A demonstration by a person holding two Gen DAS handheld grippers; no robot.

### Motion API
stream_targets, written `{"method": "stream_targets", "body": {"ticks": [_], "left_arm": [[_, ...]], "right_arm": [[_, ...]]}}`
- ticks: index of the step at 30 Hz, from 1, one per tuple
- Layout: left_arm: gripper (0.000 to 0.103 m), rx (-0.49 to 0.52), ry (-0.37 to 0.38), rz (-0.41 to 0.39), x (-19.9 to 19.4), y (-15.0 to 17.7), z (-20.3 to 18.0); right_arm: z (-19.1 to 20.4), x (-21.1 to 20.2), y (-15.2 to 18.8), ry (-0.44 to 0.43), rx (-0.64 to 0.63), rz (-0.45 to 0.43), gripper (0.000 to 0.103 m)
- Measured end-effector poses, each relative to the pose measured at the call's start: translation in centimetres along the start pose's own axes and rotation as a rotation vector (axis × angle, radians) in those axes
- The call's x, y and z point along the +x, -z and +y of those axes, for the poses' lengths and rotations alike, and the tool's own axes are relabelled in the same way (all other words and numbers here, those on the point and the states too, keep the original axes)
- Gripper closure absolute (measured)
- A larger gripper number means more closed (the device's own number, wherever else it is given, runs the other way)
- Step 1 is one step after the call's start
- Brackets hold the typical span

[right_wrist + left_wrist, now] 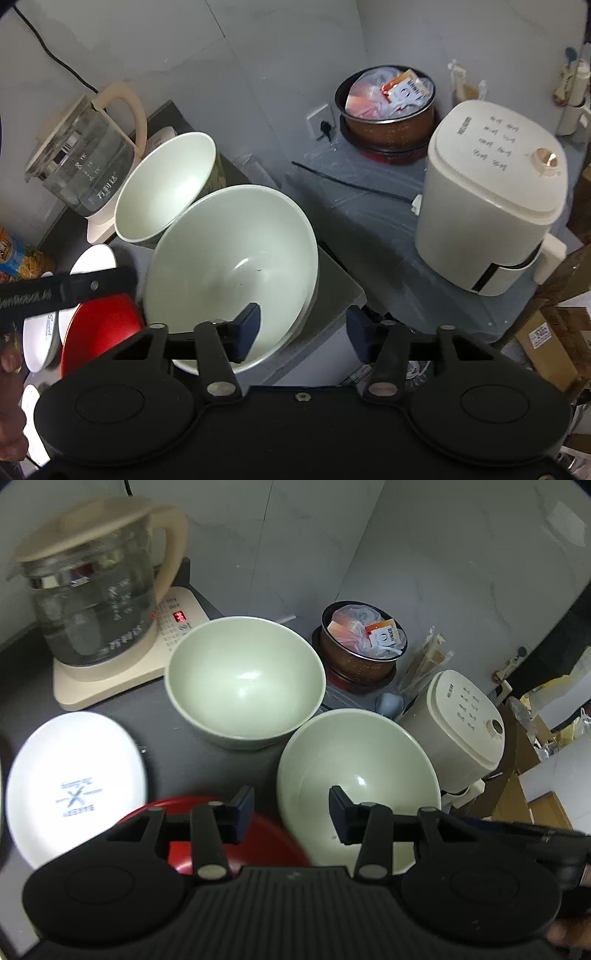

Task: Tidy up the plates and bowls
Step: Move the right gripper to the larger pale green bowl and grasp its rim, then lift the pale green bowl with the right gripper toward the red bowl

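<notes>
Nothing looks sorted yet: the dishes lie spread over the dark countertop [173, 716] rather than stacked. Two pale green bowls stand side by side. The far bowl [243, 681] sits just in front of the base of the glass kettle [88, 602], towards the back of the counter. The near bowl [354, 786] stands at the counter's right edge, beside the white rice cooker [458, 720], which rests on a lower grey surface. A white plate [74, 782] with printed lettering lies towards the left edge, and a red plate [258, 834] lies at the front, partly hidden under the tool.

The left gripper [291, 810] hangs about half open over the rim of the near bowl, one finger above the red plate and the other inside the bowl, with nothing gripped. The right gripper [303, 328] is likewise about half open, its left finger inside the same bowl and its right finger outside past the counter's edge, so the rim lies between its jaws without being pinched.

Judging by this, the work is at its start: the near bowl seems the first pick, probably to nest in the far one, and the plates have yet to be stacked
</notes>
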State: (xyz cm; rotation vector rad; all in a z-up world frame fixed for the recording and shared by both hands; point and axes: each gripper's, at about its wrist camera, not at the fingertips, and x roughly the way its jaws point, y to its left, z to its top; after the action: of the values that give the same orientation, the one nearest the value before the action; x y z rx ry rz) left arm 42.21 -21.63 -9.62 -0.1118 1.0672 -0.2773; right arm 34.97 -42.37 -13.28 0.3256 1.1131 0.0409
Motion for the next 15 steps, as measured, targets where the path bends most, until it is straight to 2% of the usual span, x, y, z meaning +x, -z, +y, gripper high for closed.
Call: {"method": "stream_targets", "body": {"ticks": [3, 5, 13, 15], "left_arm": [[0.067, -0.009, -0.014, 0.012, 1.5, -0.9, -0.4], [0.075, -0.022, -0.026, 0.025, 2.5, -1.3, -0.5], [0.080, -0.042, -0.063, 0.059, 5.1, -1.8, -0.7], [0.080, -0.038, -0.071, 0.072, 5.7, -2.0, -0.8]], "right_arm": [[-0.1, 1.2, -0.8, -0.007, -0.019, 0.022, 0.057], [-0.1, 1.8, -1.3, -0.007, -0.032, 0.035, 0.058], [-0.5, 3.7, -2.0, -0.014, -0.058, 0.077, 0.067], [-0.7, 4.1, -2.0, -0.025, -0.049, 0.090, 0.074]]}}
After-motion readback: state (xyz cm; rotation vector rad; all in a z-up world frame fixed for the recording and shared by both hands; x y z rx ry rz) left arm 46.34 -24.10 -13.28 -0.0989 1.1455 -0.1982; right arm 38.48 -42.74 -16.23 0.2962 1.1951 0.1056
